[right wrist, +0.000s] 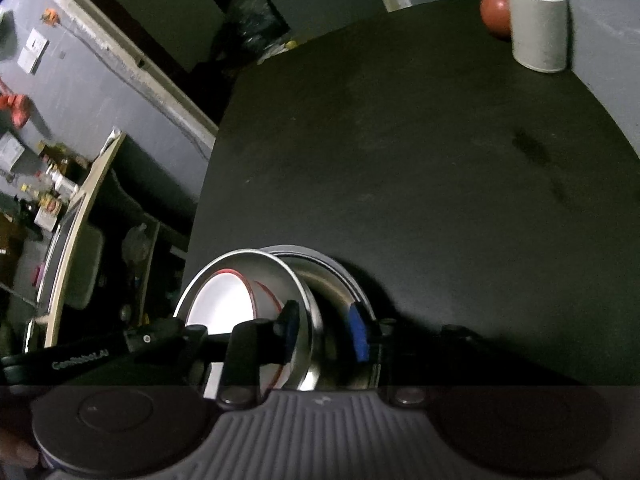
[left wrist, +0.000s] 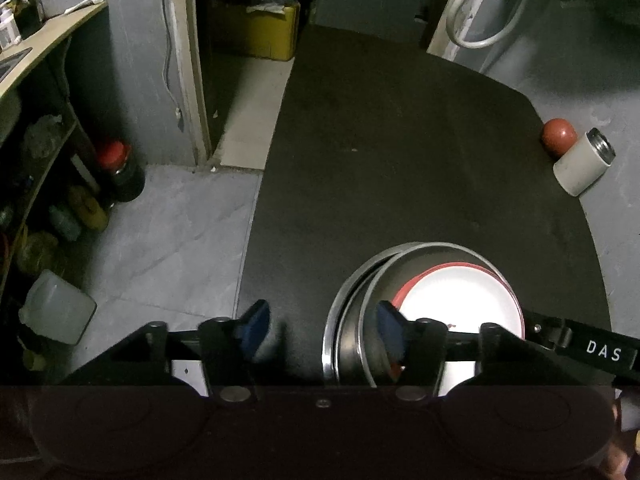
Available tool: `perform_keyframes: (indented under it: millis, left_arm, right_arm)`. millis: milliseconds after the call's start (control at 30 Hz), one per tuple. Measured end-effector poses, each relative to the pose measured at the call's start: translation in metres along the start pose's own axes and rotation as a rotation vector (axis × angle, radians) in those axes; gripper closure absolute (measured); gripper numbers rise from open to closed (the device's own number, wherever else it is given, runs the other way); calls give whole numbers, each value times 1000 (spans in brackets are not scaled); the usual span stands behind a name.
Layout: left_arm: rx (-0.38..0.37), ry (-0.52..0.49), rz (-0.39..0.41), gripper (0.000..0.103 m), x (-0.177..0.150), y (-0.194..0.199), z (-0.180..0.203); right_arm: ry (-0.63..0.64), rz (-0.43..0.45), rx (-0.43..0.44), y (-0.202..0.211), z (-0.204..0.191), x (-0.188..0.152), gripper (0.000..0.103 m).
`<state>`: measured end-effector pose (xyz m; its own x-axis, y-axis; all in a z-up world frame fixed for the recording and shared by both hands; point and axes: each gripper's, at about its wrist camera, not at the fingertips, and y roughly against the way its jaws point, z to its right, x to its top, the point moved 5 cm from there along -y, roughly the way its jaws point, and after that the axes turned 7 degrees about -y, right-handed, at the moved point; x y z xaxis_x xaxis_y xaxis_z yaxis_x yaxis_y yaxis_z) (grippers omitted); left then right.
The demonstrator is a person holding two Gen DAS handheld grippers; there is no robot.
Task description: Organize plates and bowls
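Near the front of the black table (left wrist: 400, 140) lies a wide steel plate (left wrist: 335, 320) (right wrist: 340, 276). In it rests a steel bowl (left wrist: 440, 247) (right wrist: 240, 258), tilted, and inside the bowl is a white plate with a red rim (left wrist: 460, 300) (right wrist: 220, 312). My left gripper (left wrist: 320, 330) is open; its left finger hangs over bare table and its right finger inside the bowl's left rim. My right gripper (right wrist: 324, 330) is shut on the bowl's right wall, one finger inside and one outside. Each gripper's body shows in the other's view.
A white canister (left wrist: 582, 164) (right wrist: 540, 28) and a red ball (left wrist: 558, 136) (right wrist: 494, 12) stand at the table's far right edge. Left of the table are grey floor, a translucent jug (left wrist: 56, 308) and shelves with bottles (left wrist: 84, 208).
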<state>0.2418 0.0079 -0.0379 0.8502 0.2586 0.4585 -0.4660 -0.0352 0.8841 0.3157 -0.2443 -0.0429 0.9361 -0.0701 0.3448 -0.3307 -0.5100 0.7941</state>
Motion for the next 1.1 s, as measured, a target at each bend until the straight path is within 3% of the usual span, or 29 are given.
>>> perform_keyframes:
  millis: [100, 133, 167, 200, 267, 367, 600, 800, 1100]
  left_arm:
    - [-13, -13, 22, 32, 0, 4, -4]
    - [-16, -19, 28, 30, 1, 6, -5]
    - [-18, -24, 36, 26, 1, 8, -7]
    - [-19, -28, 44, 24, 1, 10, -9]
    - [-27, -43, 64, 21, 2, 14, -13]
    - [-39, -72, 86, 17, 3, 22, -17]
    - [-85, -150, 154, 6, -1, 41, -23]
    - [-122, -209, 199, 5, -11, 61, -23]
    - [-149, -260, 237, 1, -41, 89, -33]
  right_arm:
    - [-14, 29, -11, 5, 0, -1, 62]
    - [-12, 46, -36, 7, -1, -2, 54]
    - [-8, 74, -86, 9, -1, -3, 38]
    - [-7, 101, -107, 13, -2, -4, 32]
    - [-37, 138, -101, 22, -2, -7, 31]
    - [-69, 197, -94, 35, -6, -15, 18]
    - [-71, 346, -129, 64, -24, -45, 13]
    - [-82, 470, -143, 93, -34, -69, 6]
    - [-93, 566, -166, 115, -44, -110, 0]
